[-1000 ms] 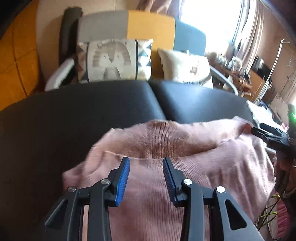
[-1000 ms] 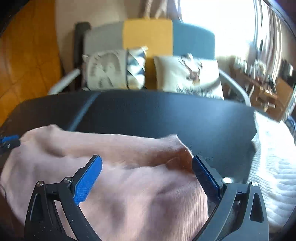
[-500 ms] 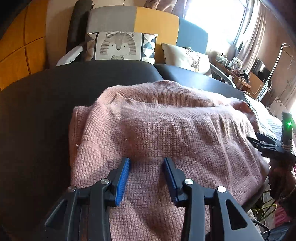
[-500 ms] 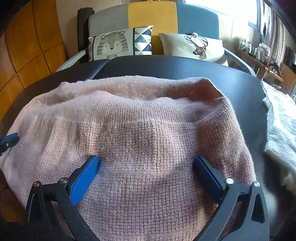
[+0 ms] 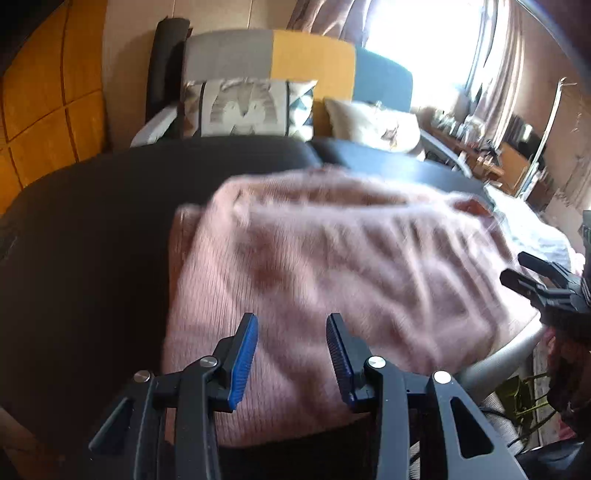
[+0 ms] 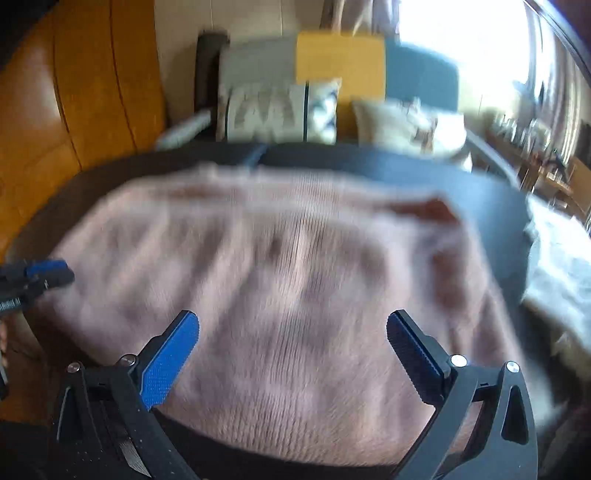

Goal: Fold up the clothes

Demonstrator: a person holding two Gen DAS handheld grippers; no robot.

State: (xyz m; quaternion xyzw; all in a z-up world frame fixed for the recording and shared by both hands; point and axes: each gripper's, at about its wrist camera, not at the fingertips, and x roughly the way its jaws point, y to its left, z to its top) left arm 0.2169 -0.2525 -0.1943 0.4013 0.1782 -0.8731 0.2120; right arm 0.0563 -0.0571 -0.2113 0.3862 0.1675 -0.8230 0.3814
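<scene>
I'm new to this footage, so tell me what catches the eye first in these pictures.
The pink knitted sweater dominates both views, spread over the black table and reaching its near edge. Over it hang the two open tools, the left tool with its blue pads fairly close together and the right tool spread much wider, neither gripping the knit. Behind the table, a grey, yellow and blue sofa with patterned cushions sits beside a bright window.

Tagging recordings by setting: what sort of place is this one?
Most likely a home living room: a patchwork sofa with cushions, a curtained window, and a pink sweater on a black table.
</scene>
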